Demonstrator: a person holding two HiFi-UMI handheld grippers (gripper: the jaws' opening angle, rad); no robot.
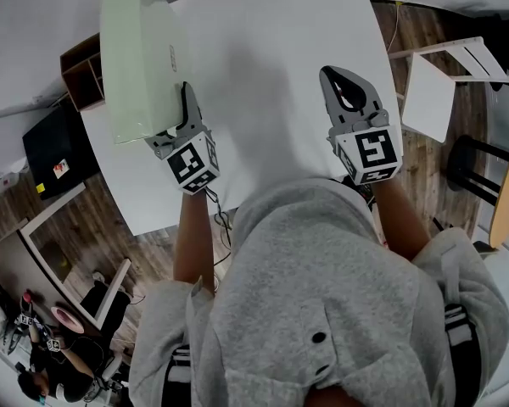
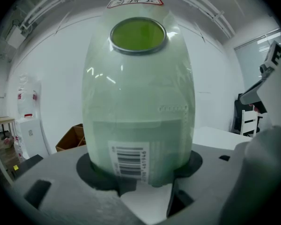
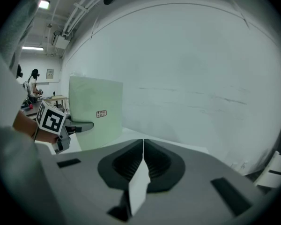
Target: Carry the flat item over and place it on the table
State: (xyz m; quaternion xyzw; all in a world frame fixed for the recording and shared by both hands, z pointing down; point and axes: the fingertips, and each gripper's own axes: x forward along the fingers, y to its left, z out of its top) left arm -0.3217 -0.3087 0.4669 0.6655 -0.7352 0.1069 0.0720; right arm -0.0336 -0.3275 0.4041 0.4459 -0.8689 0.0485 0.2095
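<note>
A flat pale green pack (image 1: pixel 140 58) with a barcode label and a round green mark sticks out forward from my left gripper (image 1: pixel 175 110). In the left gripper view the pack (image 2: pixel 138 102) fills the gap between the jaws of that gripper (image 2: pixel 140 172), which are shut on its barcode end. It sits over the left part of the white table (image 1: pixel 271 75); I cannot tell whether it touches the top. My right gripper (image 1: pixel 341 79) hovers over the table's right side, shut and empty (image 3: pixel 143 146). The right gripper view shows the pack (image 3: pixel 96 111) as an upright panel.
A brown open box (image 1: pixel 81 75) and a black case (image 1: pixel 55 147) sit on the floor left of the table. A white folding chair (image 1: pixel 445 79) and a black stool (image 1: pixel 475 155) stand to the right. Wooden floor surrounds the table.
</note>
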